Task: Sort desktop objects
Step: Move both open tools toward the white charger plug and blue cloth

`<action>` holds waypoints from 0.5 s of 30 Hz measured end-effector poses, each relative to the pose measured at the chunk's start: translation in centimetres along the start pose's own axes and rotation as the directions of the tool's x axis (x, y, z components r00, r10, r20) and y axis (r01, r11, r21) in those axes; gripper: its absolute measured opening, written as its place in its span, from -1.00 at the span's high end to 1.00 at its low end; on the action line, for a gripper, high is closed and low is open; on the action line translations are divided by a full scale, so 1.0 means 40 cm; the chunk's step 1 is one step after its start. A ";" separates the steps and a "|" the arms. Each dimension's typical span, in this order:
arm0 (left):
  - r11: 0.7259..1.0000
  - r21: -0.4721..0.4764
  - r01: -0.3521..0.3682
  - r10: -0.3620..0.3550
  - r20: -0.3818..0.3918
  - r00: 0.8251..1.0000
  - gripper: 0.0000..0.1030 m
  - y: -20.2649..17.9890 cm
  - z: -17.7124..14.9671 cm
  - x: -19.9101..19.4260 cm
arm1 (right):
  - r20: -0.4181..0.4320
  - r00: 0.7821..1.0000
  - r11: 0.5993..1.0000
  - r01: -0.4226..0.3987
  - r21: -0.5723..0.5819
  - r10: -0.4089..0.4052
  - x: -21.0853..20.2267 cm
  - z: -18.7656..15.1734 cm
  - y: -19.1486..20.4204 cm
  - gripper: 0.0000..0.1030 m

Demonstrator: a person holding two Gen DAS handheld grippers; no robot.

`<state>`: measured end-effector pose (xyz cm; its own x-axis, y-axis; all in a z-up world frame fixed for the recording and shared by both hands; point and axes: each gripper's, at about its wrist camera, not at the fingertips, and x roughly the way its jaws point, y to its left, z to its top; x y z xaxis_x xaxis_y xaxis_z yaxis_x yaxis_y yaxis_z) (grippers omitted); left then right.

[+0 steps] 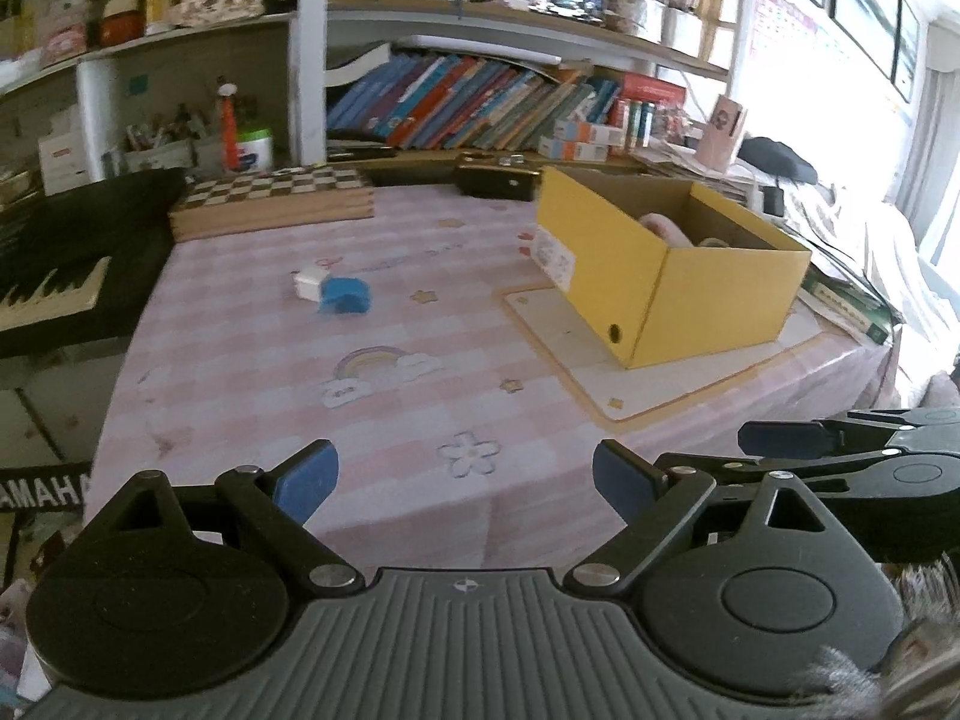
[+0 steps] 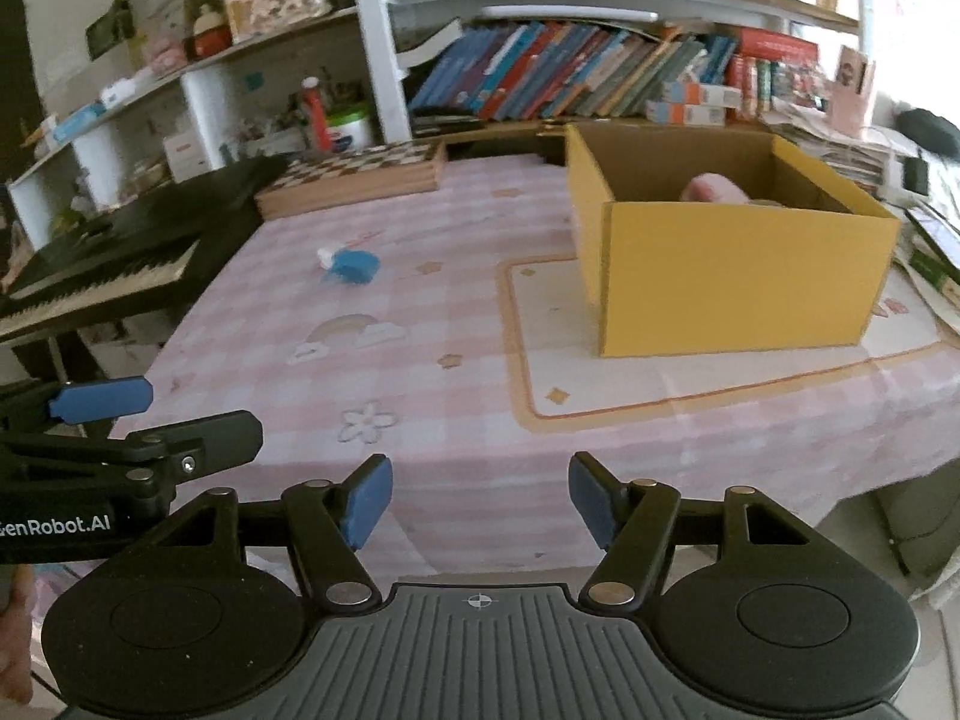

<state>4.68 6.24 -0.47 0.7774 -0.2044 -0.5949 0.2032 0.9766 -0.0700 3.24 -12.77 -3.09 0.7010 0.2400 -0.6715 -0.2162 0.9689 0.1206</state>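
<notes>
A table (image 1: 252, 396) under a pink checked cloth is filling the middle of the room, with crowded bookshelves (image 1: 480, 102) standing along its far edge. A black keyboard (image 1: 54, 276) is sitting off the table's left side, and a folded chessboard (image 1: 273, 198) is lying at the far left corner of the cloth. On the right half an open yellow cardboard box (image 1: 714, 294) is resting on a pale mat (image 1: 576, 360), with something pink (image 1: 663, 227) showing inside it; what else it is holding I cannot make out. Left of the box and well apart from it, a small blue object (image 1: 343, 295) is lying on the cloth, touching a smaller white piece (image 1: 307, 283) on its far left side. Both tools are hovering at the near edge of the table, side by side. The left gripper (image 1: 465, 483) is holding its blue-padded fingers (image 1: 309, 477) wide apart with nothing between them. The right gripper (image 2: 480, 501) is likewise spread open and empty, its pads (image 2: 369, 501) hanging over the near edge of the cloth
</notes>
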 end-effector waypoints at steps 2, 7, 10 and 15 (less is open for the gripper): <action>1.000 -0.014 -0.016 0.016 0.003 1.000 -0.79 0.021 -0.005 -0.008 | -0.003 1.000 1.000 -0.015 -0.017 0.015 0.006 0.001 0.025 -0.29; 0.997 -0.049 -0.058 0.059 0.018 0.998 -0.79 0.069 -0.010 -0.032 | -0.006 0.999 0.997 -0.053 -0.061 0.052 0.020 0.013 0.080 -0.29; 0.995 -0.068 -0.078 0.080 0.024 0.996 -0.79 0.091 -0.009 -0.039 | -0.008 0.997 0.994 -0.073 -0.086 0.073 0.029 0.023 0.107 -0.29; 0.991 -0.085 -0.102 0.105 0.031 0.994 -0.79 0.114 -0.001 -0.041 | -0.008 0.996 0.990 -0.094 -0.108 0.094 0.044 0.039 0.132 -0.29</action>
<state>4.32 11.02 0.16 0.8125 -0.1027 -0.5738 0.0714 0.9945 -0.0768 4.40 -7.14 -2.49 0.6723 0.3295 -0.6629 -0.3535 0.9297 0.1035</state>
